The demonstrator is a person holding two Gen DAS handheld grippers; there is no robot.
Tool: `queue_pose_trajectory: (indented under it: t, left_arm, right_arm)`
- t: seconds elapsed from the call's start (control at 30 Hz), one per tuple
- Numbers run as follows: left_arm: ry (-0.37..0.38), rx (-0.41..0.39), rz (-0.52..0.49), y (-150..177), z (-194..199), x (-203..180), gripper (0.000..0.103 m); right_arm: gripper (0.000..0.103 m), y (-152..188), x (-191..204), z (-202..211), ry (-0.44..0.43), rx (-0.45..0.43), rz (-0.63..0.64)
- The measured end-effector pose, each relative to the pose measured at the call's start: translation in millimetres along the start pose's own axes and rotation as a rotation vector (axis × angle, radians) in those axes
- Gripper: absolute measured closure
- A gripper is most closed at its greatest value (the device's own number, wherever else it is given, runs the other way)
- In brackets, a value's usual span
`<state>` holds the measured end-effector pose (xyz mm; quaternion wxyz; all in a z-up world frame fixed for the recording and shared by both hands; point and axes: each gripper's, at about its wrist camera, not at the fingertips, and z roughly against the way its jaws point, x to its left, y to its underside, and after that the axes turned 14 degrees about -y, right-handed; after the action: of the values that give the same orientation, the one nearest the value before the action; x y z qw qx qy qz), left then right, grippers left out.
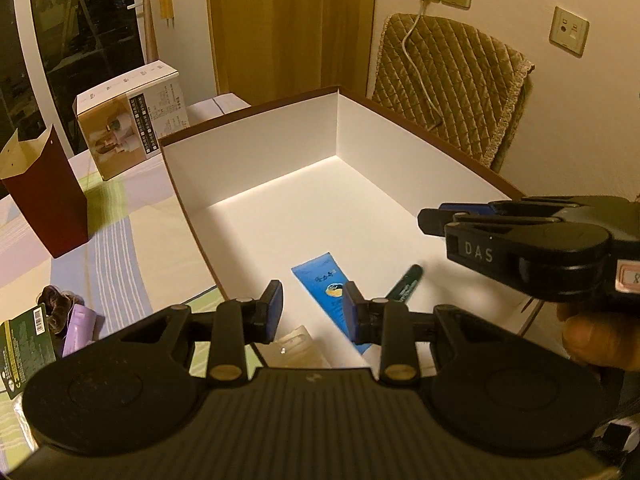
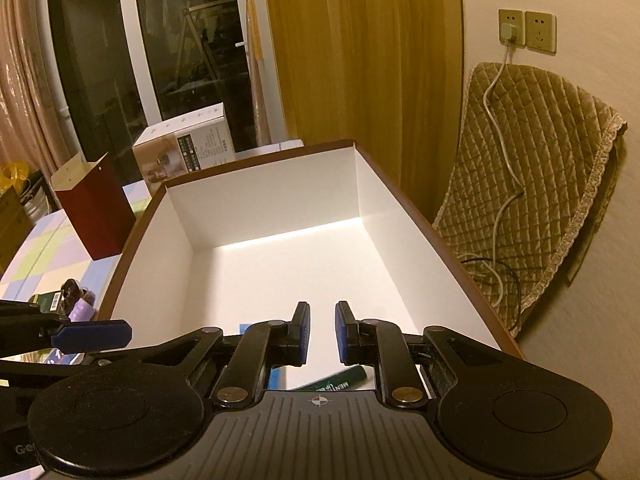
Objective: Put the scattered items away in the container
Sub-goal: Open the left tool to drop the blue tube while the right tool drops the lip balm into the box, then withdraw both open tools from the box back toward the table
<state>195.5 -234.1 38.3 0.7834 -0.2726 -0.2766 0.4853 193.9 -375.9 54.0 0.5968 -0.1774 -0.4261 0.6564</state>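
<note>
Mid-task: blue tube [image 1: 326,288] and green pen [image 1: 406,282] lie in the white box [image 1: 256,152]; purple tube [image 1: 80,326], hair tie [image 1: 60,302] and green packet [image 1: 28,344] remain on the counter [image 1: 132,236]; left claw [image 1: 312,312] and right claw [image 2: 321,332] both part-open, empty.

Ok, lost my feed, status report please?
Left gripper and right gripper open, empty, over white box. Blue tube and green pen inside. Purple item outside. Nothing in the way.
</note>
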Motion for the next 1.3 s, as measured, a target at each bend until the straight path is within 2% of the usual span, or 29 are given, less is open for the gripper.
queue_pose_trajectory:
  t: [0.93, 1.3]
  left_arm:
    - [-0.01, -0.012, 0.042, 7.1, 14.4, 15.1, 0.076]
    - [-0.038, -0.032, 0.086, 7.4, 30.2, 32.3, 0.071]
  right_arm:
    - [0.084, -0.4, 3.0, 0.2, 0.021, -0.009, 0.009]
    - [0.084, -1.2, 10.7, 6.3, 0.008, -0.043, 0.04]
